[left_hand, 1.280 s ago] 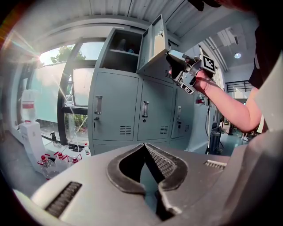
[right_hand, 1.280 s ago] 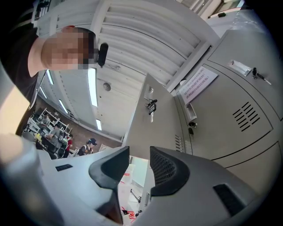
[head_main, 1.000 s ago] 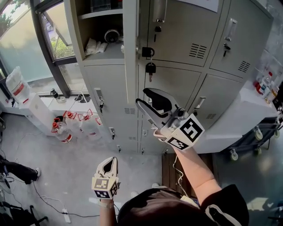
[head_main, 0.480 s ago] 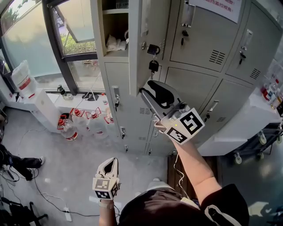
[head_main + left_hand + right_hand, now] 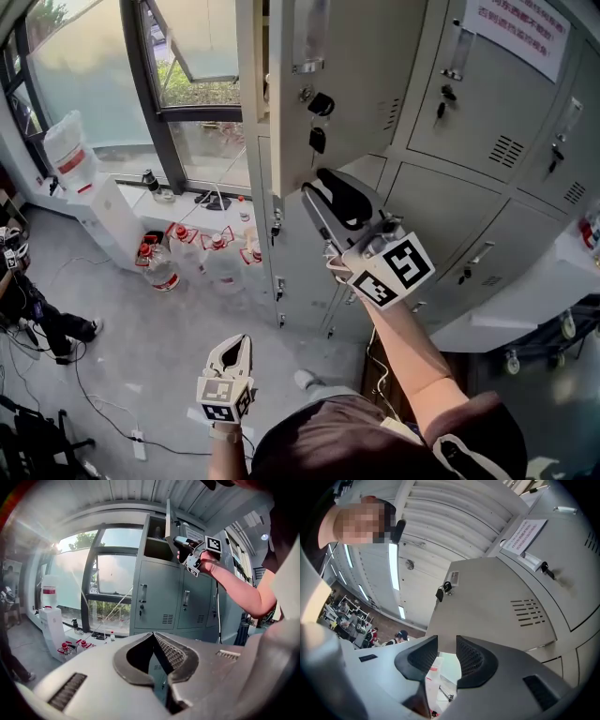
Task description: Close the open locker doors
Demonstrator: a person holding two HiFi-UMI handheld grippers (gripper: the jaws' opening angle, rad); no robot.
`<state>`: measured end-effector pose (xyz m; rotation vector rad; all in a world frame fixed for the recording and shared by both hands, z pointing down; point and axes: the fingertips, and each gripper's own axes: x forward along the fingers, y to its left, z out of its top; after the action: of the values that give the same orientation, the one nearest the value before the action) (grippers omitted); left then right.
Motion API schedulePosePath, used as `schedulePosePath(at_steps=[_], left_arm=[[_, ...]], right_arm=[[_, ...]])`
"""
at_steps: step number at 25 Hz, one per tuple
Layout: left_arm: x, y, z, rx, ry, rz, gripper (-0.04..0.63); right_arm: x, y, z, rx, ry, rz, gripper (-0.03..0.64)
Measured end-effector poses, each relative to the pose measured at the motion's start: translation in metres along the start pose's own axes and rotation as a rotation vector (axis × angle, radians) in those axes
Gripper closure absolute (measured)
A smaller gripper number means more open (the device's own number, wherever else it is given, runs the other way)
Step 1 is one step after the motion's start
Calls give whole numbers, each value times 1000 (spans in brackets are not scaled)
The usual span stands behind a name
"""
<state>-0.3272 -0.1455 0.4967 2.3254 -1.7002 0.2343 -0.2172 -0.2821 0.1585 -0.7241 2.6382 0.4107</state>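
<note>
Open door: the tall grey metal locker door (image 5: pixel 352 84) stands swung out at the far top of the head view, with vent slots on its face (image 5: pixel 497 602).
Door hardware: a black padlock (image 5: pixel 320 103) hangs near the door's left edge, and a dark key tag (image 5: pixel 317 140) hangs just below it.
Locker bank: the grey metal locker bank (image 5: pixel 487 159) fills the far right. Its other doors in view lie flush, and a white paper notice (image 5: pixel 516 28) sits at the top right.
Right side: the right gripper (image 5: pixel 313 183) is raised on an outstretched arm, with its tips just beside the open door's lower left corner.
Right jaws: the 2 ribbed black pads are spread by a narrow gap (image 5: pixel 446 639). The door's lower edge shows beyond the gap, nothing is pinched, and contact with the door cannot be told.
Left side: the left gripper (image 5: pixel 239 341) is held low and near the person, well apart from the lockers.
Left jaws: pressed together at the tips (image 5: pixel 153 634), with nothing between them.
Floor: clear plastic bottles with red caps (image 5: pixel 159 267) stand at the left, below the window.
</note>
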Motion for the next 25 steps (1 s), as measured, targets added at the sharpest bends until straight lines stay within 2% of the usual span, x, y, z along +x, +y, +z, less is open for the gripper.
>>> schedulePosePath(at_steps=[13,25], left_arm=[[32,46,17,-32,-11,113,575],[55,68,25,-40,1,150,575]], right_arm=[[60,-27,-35,80,-20,50,468],[94,-62,-62,149,-1,9,463]])
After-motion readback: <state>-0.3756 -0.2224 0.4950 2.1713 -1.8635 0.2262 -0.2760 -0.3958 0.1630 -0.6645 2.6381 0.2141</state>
